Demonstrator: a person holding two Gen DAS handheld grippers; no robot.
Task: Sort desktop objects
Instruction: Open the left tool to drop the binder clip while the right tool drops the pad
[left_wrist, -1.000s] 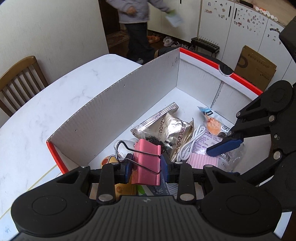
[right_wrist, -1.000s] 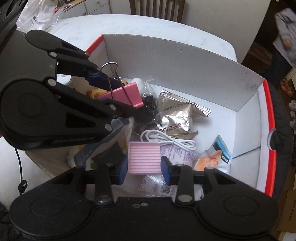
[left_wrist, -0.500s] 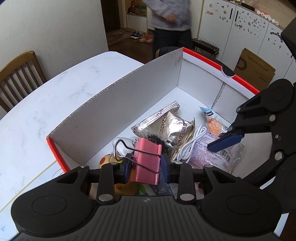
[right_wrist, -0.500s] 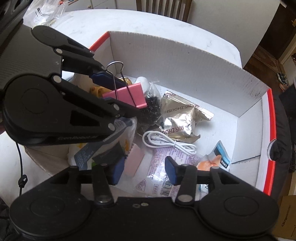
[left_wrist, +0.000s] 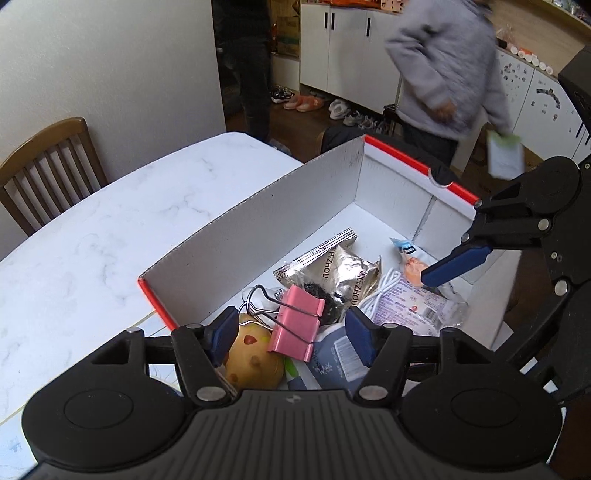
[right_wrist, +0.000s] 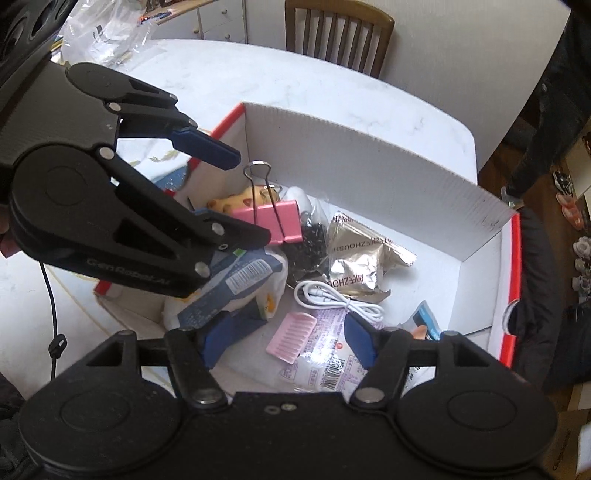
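A white cardboard box (left_wrist: 258, 229) with a red rim holds a pile of small things. My left gripper (left_wrist: 291, 336) hangs over its near end, jaws opening. The pink binder clip (left_wrist: 295, 323) lies tilted on the pile between the blue pads (left_wrist: 221, 334), with a gap to each. In the right wrist view my right gripper (right_wrist: 291, 341) is also opening above a pink ribbed piece (right_wrist: 291, 336), which rests free on a clear packet. That view also shows the left gripper (right_wrist: 249, 197) beside the binder clip (right_wrist: 277, 221) in the box (right_wrist: 369, 158).
The box also holds a silver snack bag (left_wrist: 332, 269), a white cable (right_wrist: 340, 299), a dark bag of seeds (right_wrist: 310, 251), a yellow toy (left_wrist: 251, 354) and a blue-grey packet (right_wrist: 229, 284). A marble table (left_wrist: 110, 240), a wooden chair (left_wrist: 48, 166) and a walking person (left_wrist: 447, 74) surround it.
Both grippers opened and rose a little. The binder clip left the left pads and settled on the pile. The pink ribbed piece dropped from the right pads onto the packet.
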